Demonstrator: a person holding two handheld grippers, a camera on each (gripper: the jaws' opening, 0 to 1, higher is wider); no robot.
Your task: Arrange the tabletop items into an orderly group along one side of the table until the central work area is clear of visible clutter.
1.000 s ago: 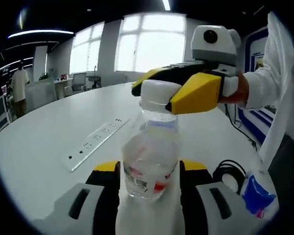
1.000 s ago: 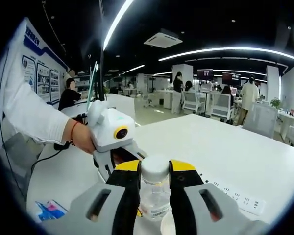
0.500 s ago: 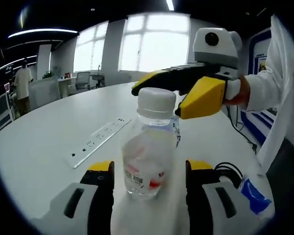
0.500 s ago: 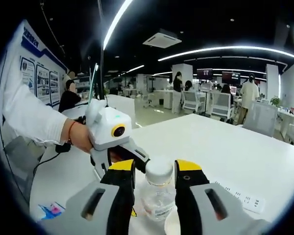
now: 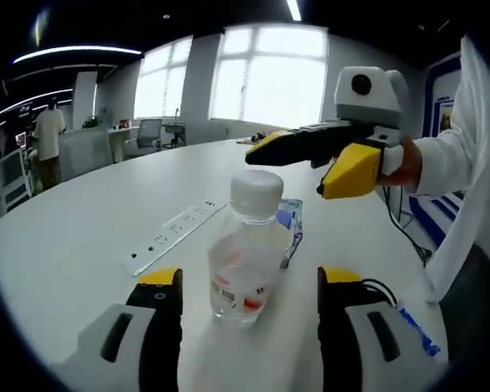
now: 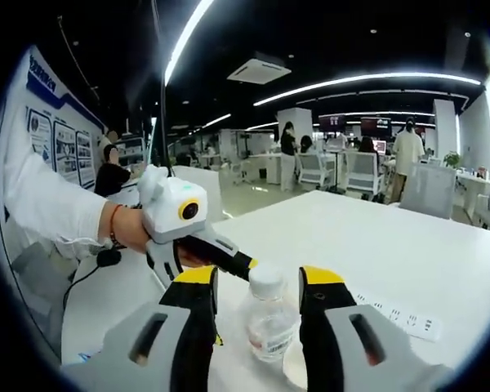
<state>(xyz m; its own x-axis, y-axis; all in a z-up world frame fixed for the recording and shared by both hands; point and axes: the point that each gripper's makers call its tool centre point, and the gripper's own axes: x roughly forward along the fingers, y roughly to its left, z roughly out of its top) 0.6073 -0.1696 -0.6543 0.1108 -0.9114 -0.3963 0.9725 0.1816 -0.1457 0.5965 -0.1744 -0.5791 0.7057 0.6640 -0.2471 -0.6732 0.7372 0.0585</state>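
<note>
A clear plastic bottle [image 5: 247, 260] with a white cap stands upright on the white table [image 5: 73, 237]. My left gripper [image 5: 249, 282] is open, with its yellow-tipped jaws wide on either side of the bottle's base and not touching it. Held in a hand with a white sleeve, my right gripper [image 5: 298, 166] hovers open above and behind the cap. In the right gripper view the bottle [image 6: 269, 327] sits low between the spread jaws of the right gripper [image 6: 257, 282], with gaps on both sides. The left gripper [image 6: 208, 255] reaches in from the left.
A white power strip [image 5: 175, 233] lies left of the bottle, and it appears as the power strip [image 6: 396, 318] at the right. A blue packet [image 5: 290, 214] lies behind the bottle. A black cable [image 5: 381, 290] and another blue wrapper [image 5: 410, 322] lie by the table's right edge.
Both grippers have let go of the bottle: the right came off the cap, the left opened off the body, and both drew back. The bottle stays standing on the table.
</note>
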